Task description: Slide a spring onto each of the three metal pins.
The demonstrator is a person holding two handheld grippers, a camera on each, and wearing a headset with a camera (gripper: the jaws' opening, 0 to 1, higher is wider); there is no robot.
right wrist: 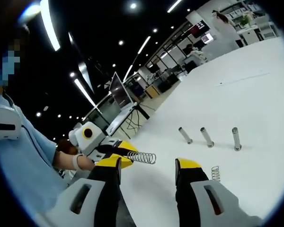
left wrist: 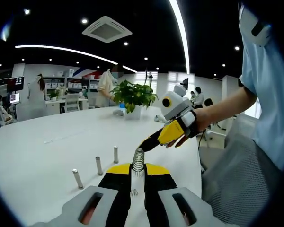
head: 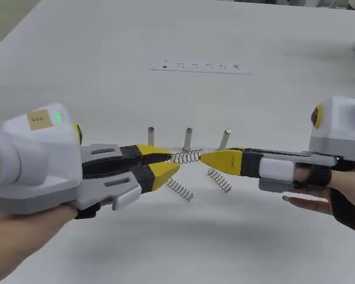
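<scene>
One spring (head: 186,157) horizontal in left claw (head: 173,161), pointing at right claw (head: 206,158)

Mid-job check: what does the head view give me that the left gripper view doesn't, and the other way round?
Head view, not the left gripper view: two loose springs lying on the table in front of the pins, and a white strip farther back. Left gripper view, not the head view: a potted plant and the person's light-blue sleeve. Both: the three bare pins, the left tool shut on a spring, and the right tool close to its free end.
</scene>
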